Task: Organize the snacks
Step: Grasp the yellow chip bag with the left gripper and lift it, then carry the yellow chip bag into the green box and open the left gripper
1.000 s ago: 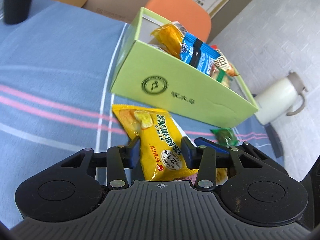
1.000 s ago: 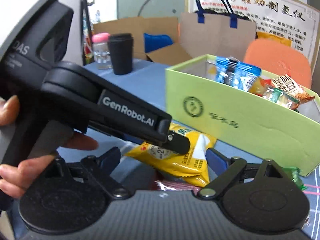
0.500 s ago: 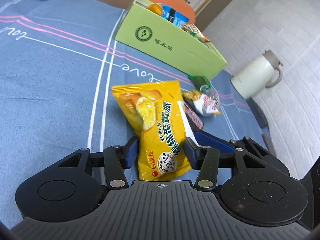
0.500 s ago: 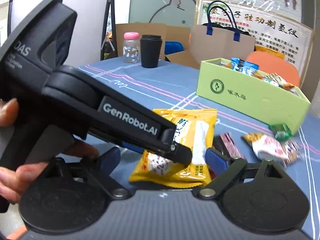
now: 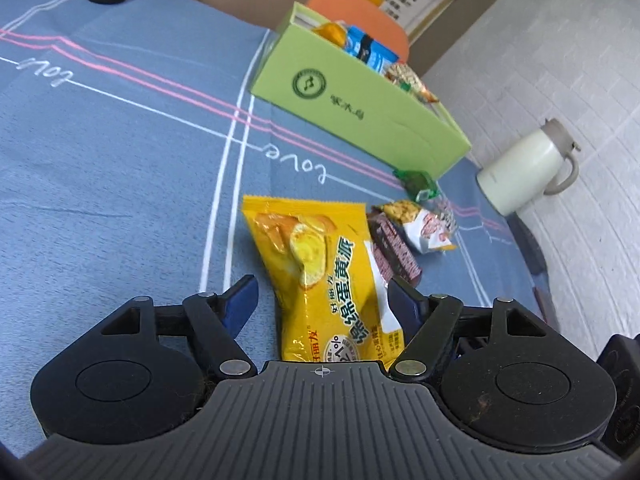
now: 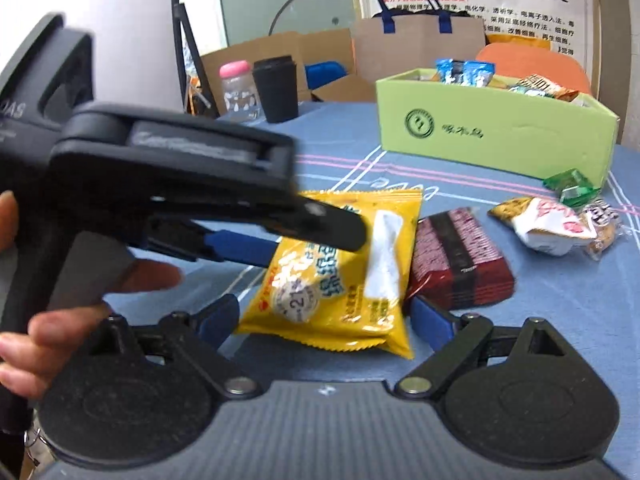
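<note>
One yellow snack bag (image 5: pixel 324 276) set down on table (image 5: pixel 120 168), well short of green box (image 5: pixel 360 116) | left gripper (image 5: pixel 322 292) jaws just opened, bag released between them | right gripper (image 6: pixel 324 316) jaws wide, nothing gripped | boxing not yet done

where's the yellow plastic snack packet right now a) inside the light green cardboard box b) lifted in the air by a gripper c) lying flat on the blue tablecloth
c, the yellow plastic snack packet lies flat on the blue tablecloth, between the open left gripper's pads and outside the light green cardboard box.
</note>
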`<state>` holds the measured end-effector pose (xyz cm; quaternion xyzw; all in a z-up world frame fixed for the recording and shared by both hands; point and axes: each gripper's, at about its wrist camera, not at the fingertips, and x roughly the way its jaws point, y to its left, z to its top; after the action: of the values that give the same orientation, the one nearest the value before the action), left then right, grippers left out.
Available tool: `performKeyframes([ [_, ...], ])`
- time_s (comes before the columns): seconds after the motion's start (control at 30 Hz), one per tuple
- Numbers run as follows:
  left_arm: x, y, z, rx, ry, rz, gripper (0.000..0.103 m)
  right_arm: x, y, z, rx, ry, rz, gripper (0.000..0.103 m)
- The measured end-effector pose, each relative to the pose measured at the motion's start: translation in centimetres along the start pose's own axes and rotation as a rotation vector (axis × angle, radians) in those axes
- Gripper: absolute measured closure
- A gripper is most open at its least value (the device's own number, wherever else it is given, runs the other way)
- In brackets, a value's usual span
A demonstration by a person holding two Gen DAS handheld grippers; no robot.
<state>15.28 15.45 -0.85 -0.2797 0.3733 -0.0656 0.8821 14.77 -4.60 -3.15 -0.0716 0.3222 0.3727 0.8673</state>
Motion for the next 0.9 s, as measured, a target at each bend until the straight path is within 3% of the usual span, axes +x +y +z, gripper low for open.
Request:
performKeyframes([
  [0.07,0.0,-0.3,-0.2,0.039,-0.002,0.023,0.068,0.1,0.3,-0.1,-0.022,-0.008,0.011,0.012],
  [0.17,-0.4,0.2,-0.4,0.034,0.021,0.002,0.084,0.1,1.8,0.0,-0.108,-0.01,0.01,0.019],
  [0.37,-2.5,0.4,1.7,-0.006,-0.057,0.037,0.085,0.4,3.0,2.9,-0.192,-0.07,0.035,0.02],
  [0.53,-1.8,-1.4,8.0,0.044,-0.144,0.035,0.085,2.1,0.6,9.1,-0.25,-0.155,0.002,0.02],
  [0.63,0.2,-3.0,13.8,0.1,-0.191,0.024,0.085,4.0,-2.2,13.9,-0.263,-0.19,-0.028,0.02],
  [0.73,3.5,-4.2,19.2,0.131,-0.186,0.006,0.085,6.8,-5.6,18.4,-0.249,-0.182,-0.053,0.02],
  [0.9,11.4,-4.0,25.1,0.134,-0.127,0.012,0.083,13.4,-10.8,22.4,-0.191,-0.06,-0.063,0.02],
])
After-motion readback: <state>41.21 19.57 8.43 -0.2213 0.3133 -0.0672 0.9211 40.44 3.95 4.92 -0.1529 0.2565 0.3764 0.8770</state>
